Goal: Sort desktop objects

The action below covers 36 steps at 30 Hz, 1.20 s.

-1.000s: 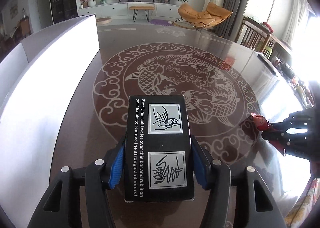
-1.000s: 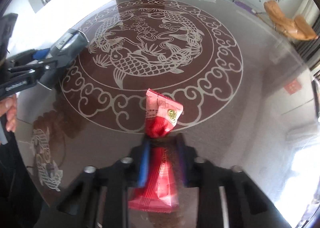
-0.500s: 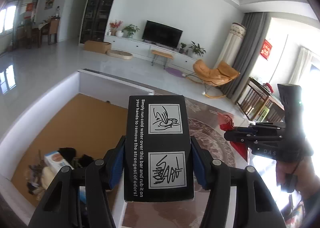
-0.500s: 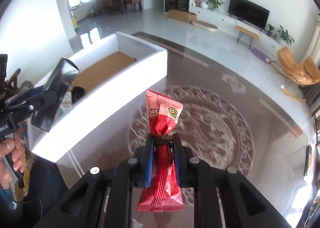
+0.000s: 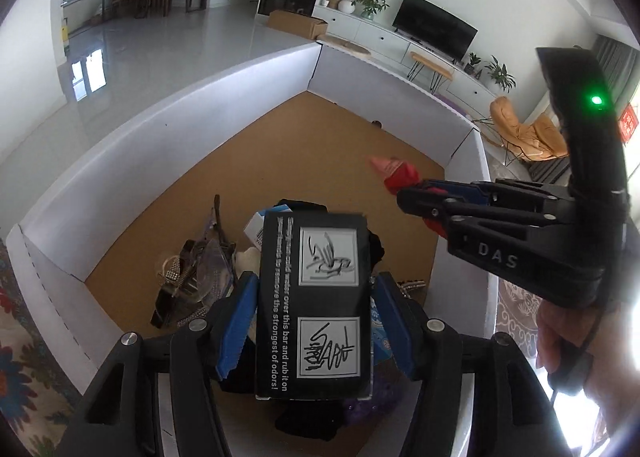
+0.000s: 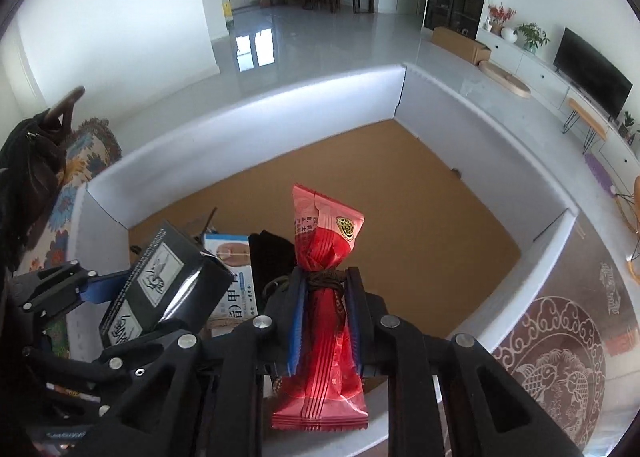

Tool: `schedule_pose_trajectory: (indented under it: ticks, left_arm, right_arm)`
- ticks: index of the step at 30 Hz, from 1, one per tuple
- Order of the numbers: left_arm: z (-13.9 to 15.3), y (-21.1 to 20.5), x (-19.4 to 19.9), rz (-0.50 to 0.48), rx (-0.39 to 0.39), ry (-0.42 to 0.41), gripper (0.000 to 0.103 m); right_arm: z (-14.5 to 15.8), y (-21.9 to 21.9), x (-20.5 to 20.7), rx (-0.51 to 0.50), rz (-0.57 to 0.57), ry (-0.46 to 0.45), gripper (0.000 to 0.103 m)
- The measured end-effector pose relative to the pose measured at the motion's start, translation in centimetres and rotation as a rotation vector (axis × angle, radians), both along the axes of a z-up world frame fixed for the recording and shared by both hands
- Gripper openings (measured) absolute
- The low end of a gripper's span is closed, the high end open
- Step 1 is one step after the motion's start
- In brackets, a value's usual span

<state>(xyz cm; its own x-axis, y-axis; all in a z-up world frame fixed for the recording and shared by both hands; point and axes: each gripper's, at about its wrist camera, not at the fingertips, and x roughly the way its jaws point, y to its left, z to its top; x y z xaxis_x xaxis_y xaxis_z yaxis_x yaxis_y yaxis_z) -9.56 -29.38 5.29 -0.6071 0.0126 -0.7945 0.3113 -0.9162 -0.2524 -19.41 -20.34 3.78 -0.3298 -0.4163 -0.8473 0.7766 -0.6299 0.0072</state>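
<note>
My left gripper (image 5: 314, 289) is shut on a black box (image 5: 314, 309) with white printed drawings and holds it over the near end of a white-walled storage box (image 5: 168, 125) with a brown floor. My right gripper (image 6: 323, 283) is shut on a red snack packet (image 6: 324, 289) and holds it over the same storage box (image 6: 256, 117). The right gripper (image 5: 404, 197) and the packet's tip (image 5: 390, 167) show at the right of the left wrist view. The black box (image 6: 160, 289) and the left gripper (image 6: 100, 285) show at the lower left of the right wrist view.
Inside the storage box lie a blue-and-white carton (image 6: 236, 281), a black pouch (image 6: 274, 257), and clear glittery items (image 5: 192, 273). The brown patterned tabletop (image 6: 560, 345) lies to the right of the box. A flowered cushion (image 6: 68, 193) is at the left.
Both grippers have moved from above the patterned tabletop to above the storage box, each carrying its object. Neither grip has changed.
</note>
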Motion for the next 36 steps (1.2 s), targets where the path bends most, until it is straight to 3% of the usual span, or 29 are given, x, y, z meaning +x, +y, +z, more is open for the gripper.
schedule_pose_trajectory:
  ticks: [1,2,4,7,11,13,18,25,30,33,36]
  left_arm:
    - [0.1,0.0,0.1,-0.003,-0.005,0.006,0.063]
    - [0.3,0.2,0.4,-0.001,-0.016,0.012,0.073]
    - [1.1,0.5,1.0,0.014,-0.053,0.040,0.083]
    - [2.4,0.5,2.0,0.051,-0.101,0.105,0.086]
    - [4.1,1.1,3.5,0.125,-0.138,0.183,0.096]
    - [4.7,1.6,4.3,0.152,-0.156,0.217,0.099]
    - [6.0,2.6,4.7,0.194,-0.171,0.251,0.100]
    - [6.5,3.2,5.9,0.285,-0.225,0.208,0.100]
    - [6.6,3.9,6.3,0.377,-0.348,0.135,0.100]
    - [6.4,4.0,7.0,0.417,-0.369,0.100,0.100]
    - [6.2,4.3,6.9,0.395,-0.362,0.089,0.100]
  right_arm:
    - [-0.8,-0.2,-0.3,0.011,-0.007,-0.006,0.033]
    - [-1.4,-0.2,-0.5,0.021,-0.012,-0.011,0.041]
    - [-1.5,0.2,-0.8,0.018,-0.028,-0.003,0.074]
    - [0.1,2.1,-0.8,-0.046,-0.046,0.021,0.085]
    - [2.6,4.3,-0.3,-0.084,-0.062,0.033,0.089]
    - [3.5,5.3,0.2,-0.100,-0.065,0.028,0.097]
    - [3.9,7.0,1.6,-0.089,-0.052,-0.011,0.101]
    - [4.0,7.9,3.0,-0.074,-0.030,0.016,0.103]
    - [3.9,7.9,3.2,-0.064,-0.038,0.046,0.103]
    - [3.8,7.7,3.4,-0.053,-0.035,0.063,0.103]
    - [3.6,7.3,3.7,-0.043,-0.026,0.063,0.103]
